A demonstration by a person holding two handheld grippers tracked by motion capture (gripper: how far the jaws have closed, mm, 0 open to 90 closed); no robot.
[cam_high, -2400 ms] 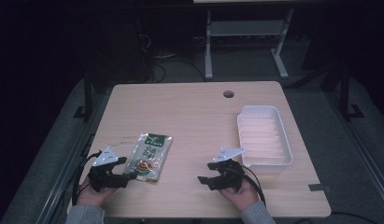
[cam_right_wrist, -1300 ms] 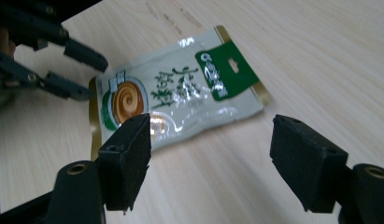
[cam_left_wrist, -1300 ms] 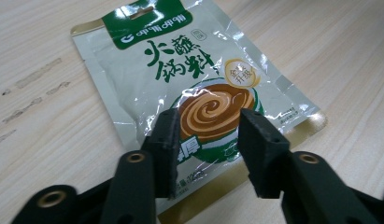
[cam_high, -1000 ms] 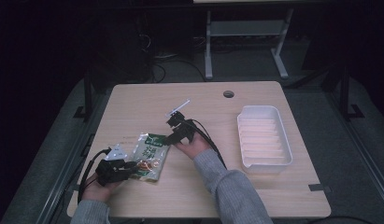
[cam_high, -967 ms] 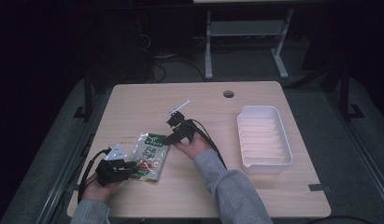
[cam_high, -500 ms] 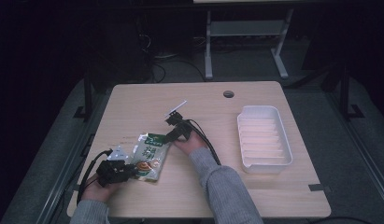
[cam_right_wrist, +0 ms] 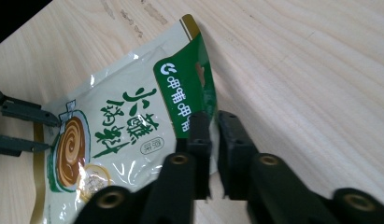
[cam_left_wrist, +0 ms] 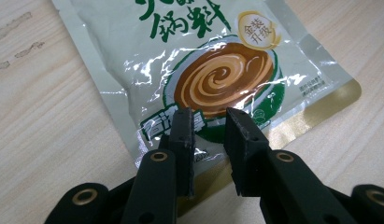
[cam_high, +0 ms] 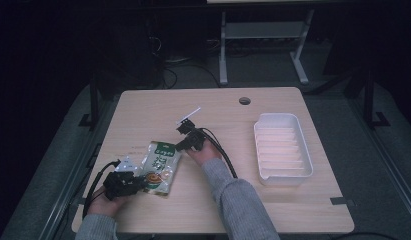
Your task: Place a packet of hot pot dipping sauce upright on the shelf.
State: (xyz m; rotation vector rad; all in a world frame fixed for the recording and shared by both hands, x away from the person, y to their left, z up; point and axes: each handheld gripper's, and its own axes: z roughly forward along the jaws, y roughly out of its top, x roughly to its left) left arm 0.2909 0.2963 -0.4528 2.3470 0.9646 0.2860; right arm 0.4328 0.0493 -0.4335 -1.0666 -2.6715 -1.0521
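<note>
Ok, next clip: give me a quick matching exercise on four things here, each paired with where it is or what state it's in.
Things:
1. left gripper
2. right gripper
3. white tray
4. sauce pouch

Places or states:
A. empty, at the table's right side
B. jaws just closed on the pouch's green top edge
C. lying between the two grippers, its top corner lifted
D. gripping the pouch's gold-trimmed bottom edge

Pairs: 1-D, 2-B, 3-A, 4-C
</note>
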